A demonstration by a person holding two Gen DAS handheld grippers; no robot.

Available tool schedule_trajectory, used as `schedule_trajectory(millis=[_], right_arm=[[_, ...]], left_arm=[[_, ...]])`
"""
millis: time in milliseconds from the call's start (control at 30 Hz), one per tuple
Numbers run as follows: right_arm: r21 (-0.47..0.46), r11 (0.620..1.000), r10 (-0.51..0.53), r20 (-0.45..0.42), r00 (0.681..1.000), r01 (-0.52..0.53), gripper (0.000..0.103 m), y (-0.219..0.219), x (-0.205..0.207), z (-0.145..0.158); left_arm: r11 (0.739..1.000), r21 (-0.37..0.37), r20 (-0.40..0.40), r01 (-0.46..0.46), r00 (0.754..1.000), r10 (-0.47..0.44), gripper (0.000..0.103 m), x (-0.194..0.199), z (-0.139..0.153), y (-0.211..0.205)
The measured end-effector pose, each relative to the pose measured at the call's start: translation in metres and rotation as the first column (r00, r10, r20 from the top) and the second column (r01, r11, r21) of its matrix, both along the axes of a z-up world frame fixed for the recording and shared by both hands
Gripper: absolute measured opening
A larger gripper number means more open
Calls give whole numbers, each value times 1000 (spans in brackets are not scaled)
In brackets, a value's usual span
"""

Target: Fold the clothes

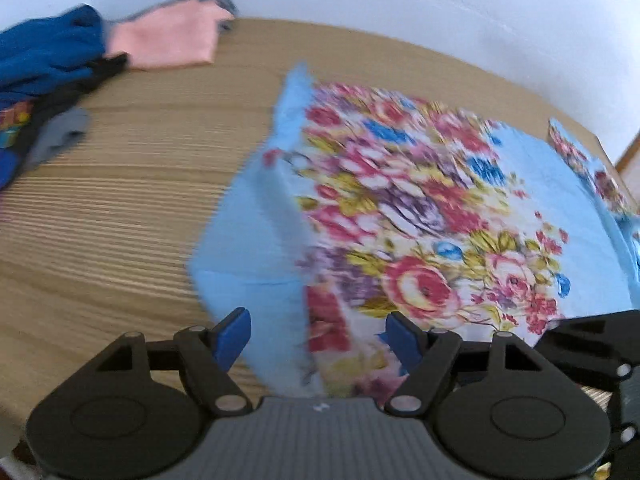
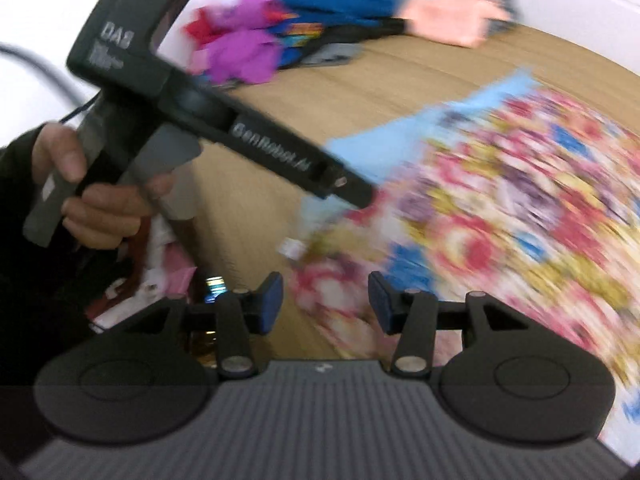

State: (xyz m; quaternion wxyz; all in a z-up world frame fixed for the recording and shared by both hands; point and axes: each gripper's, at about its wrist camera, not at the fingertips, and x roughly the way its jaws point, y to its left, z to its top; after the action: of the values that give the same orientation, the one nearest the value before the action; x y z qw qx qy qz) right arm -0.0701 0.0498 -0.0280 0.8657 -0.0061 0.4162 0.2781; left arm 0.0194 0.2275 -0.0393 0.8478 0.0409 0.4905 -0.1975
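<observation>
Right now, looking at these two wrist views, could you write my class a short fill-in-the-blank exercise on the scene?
1. The floral garment lies on a table made of ____.
2. The floral garment's border is light ____.
3. The left gripper and the right gripper each have their jaws ____.
4. The folded cloth at the table's far edge is ____.

Missing words: wood; blue; open; pink

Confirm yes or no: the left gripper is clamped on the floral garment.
No: the left gripper is open, its pads apart over the floral garment.
</observation>
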Motion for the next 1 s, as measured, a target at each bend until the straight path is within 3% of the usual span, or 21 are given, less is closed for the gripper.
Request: schedule_trajectory(millis=[100,267,633,867,1000], right_arm=[[-29,994,-108,-20,994,108,50,-13,2,-9],[-25,990,-139,-26,990,138,50,-16,2,-17],[99,991,94,-50,994,-89,50,28,16,-15],[152,983,117,-79,990,-104,50,40,36,-20],[177,981,97,-103,990,-78,50,41,47,-22]], left_arm=[[1000,23,-31,18,999,-17,75,3,-13,-11],[999,47,-30,25,999,-24,75,7,-19,-8],[991,115,-33,-67,997,71,75,3,-24,29],[978,168,-20,-122,992,127,76,-17,-26,61],[976,162,-26,-149,988,155,76,-25,-21,74]])
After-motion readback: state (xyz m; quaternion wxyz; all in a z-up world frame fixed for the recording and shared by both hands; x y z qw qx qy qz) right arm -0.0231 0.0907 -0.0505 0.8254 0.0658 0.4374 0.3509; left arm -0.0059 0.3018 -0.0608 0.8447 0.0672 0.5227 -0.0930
